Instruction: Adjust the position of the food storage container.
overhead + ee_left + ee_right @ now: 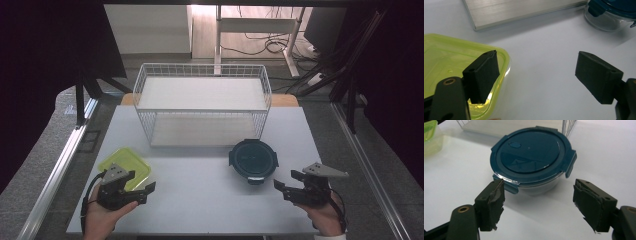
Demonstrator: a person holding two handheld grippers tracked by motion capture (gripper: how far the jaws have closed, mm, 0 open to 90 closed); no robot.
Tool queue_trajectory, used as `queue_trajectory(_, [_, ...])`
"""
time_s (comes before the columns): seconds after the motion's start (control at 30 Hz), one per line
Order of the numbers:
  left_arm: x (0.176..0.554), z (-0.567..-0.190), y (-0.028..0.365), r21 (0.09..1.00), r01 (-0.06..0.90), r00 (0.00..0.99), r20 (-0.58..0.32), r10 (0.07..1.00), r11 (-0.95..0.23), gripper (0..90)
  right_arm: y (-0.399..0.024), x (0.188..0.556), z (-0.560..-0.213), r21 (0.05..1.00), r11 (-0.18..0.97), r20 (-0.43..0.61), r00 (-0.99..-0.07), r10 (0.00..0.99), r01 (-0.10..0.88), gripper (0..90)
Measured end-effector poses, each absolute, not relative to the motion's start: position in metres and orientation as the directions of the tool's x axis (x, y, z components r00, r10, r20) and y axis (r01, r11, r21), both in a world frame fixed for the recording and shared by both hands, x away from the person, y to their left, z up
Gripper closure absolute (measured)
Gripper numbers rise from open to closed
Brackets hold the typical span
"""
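Observation:
A square clear container with a lime-green lid (125, 167) lies at the front left of the white table (200, 200). My left gripper (141, 182) is open at its near right corner. In the left gripper view one jaw hangs over the green lid's (446, 60) edge, the other over bare table, and the left gripper (536, 67) holds nothing. A round glass container with a dark blue clip lid (253, 159) stands right of centre. My right gripper (286, 180) is open just in front of it. The round container (534, 152) sits just beyond the right gripper (539, 195), untouched by the pads.
A white wire basket (202, 102) with two shelves stands at the back middle of the table; its lower plate (519, 12) lies ahead of the left gripper. Bare table lies between the two containers. Table edges run close behind both hands.

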State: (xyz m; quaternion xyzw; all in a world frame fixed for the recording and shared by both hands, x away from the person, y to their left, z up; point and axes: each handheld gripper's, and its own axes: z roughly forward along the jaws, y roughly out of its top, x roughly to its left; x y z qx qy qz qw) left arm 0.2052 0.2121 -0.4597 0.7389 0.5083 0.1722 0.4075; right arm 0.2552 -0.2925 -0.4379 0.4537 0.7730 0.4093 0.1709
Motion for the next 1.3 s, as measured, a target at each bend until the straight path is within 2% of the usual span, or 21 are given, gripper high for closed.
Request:
queue_trajectory(0.47, [0.202, -0.464, 0.214, 0.765, 0.624, 0.418, -0.152, 0.896, -0.162, 18.4, -0.282, 0.288, -0.421, 0.755, 0.264, 0.130, -0.531, 0.837, 0.601, 38.8])
queue_trajectory(0.73, [0.200, -0.463, 0.214, 0.766, 0.621, 0.421, -0.151, 0.894, -0.163, 18.3, -0.279, 0.328, -0.408, 0.703, 0.305, 0.094, -0.508, 0.856, 0.642, 48.0])
queue_trajectory(1.1, [0.201, -0.466, 0.215, 0.756, 0.635, 0.407, -0.154, 0.900, -0.158, 18.1, -0.273, 0.373, -0.404, 0.619, 0.353, 0.078, -0.503, 0.861, 0.701, 53.7])
queue_trajectory(1.3, [0.202, -0.469, 0.218, 0.754, 0.639, 0.406, -0.157, 0.900, -0.156, 17.8, -0.268, 0.397, -0.409, 0.577, 0.375, 0.061, -0.497, 0.865, 0.725, 66.1])
